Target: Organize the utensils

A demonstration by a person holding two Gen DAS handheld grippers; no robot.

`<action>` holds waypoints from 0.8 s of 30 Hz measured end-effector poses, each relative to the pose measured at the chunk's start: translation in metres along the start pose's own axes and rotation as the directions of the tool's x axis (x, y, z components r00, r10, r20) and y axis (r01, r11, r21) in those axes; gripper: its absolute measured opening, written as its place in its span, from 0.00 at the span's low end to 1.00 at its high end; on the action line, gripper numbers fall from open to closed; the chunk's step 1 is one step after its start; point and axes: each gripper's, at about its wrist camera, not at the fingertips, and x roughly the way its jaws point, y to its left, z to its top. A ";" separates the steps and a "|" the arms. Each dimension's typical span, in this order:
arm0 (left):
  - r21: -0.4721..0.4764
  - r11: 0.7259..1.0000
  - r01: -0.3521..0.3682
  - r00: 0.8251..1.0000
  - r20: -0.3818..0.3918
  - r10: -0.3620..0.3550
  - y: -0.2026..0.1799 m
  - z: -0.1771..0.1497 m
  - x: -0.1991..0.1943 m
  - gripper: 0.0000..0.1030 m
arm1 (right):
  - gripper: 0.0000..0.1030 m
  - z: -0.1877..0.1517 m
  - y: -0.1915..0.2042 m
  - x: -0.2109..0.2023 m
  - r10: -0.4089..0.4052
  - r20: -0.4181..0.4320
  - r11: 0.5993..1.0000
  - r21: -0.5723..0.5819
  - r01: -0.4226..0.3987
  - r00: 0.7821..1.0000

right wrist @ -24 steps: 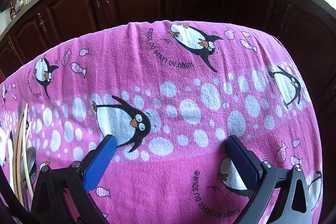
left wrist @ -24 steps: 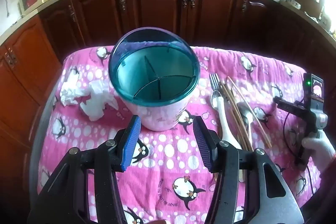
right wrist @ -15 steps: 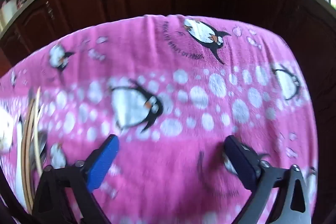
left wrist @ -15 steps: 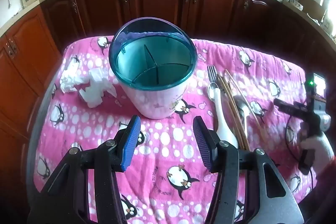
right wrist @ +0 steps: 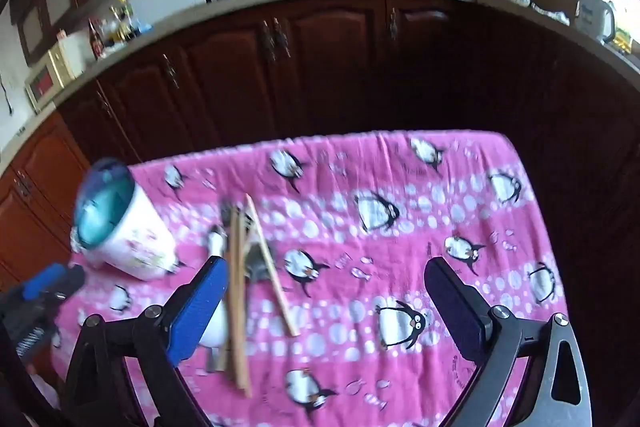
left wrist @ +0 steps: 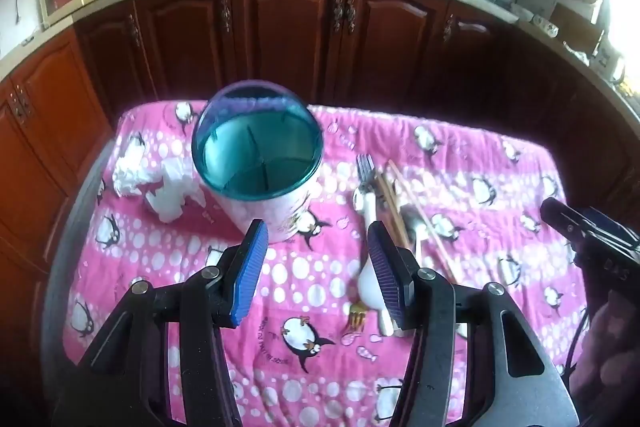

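Note:
A white utensil holder with a teal rim and inner dividers stands empty on the pink penguin cloth, and shows at the left in the right wrist view. To its right lies a pile of utensils: a fork, a white spoon, wooden chopsticks and a metal spoon. In the right wrist view the chopsticks lie beside my left pad. My left gripper hangs open above the cloth, empty. My right gripper is wide open and empty over the cloth.
Crumpled white tissue lies left of the holder. Dark wooden cabinets curve around the far side of the table, with a counter holding pots, bottles and a dish rack above. The cloth's edge drops off at the right.
Both grippers have pulled back and risen from the table, so more of the cloth and cabinets shows. The right view has swung left to take in the utensil pile and the holder.

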 end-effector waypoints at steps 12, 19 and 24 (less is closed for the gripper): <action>0.028 0.999 0.032 0.997 0.071 -0.033 -0.009 0.008 -0.039 0.50 | 0.95 0.000 0.023 -0.047 0.019 0.067 0.999 -0.034 -0.017 0.998; 0.022 0.999 0.043 0.995 0.087 -0.045 -0.008 0.006 -0.050 0.50 | 0.95 0.004 0.027 -0.059 0.032 0.086 0.999 -0.036 -0.029 0.996; 0.009 0.999 0.038 0.995 0.091 -0.039 -0.004 0.006 -0.052 0.50 | 0.95 0.004 0.030 -0.064 0.032 0.103 0.999 -0.043 -0.027 0.994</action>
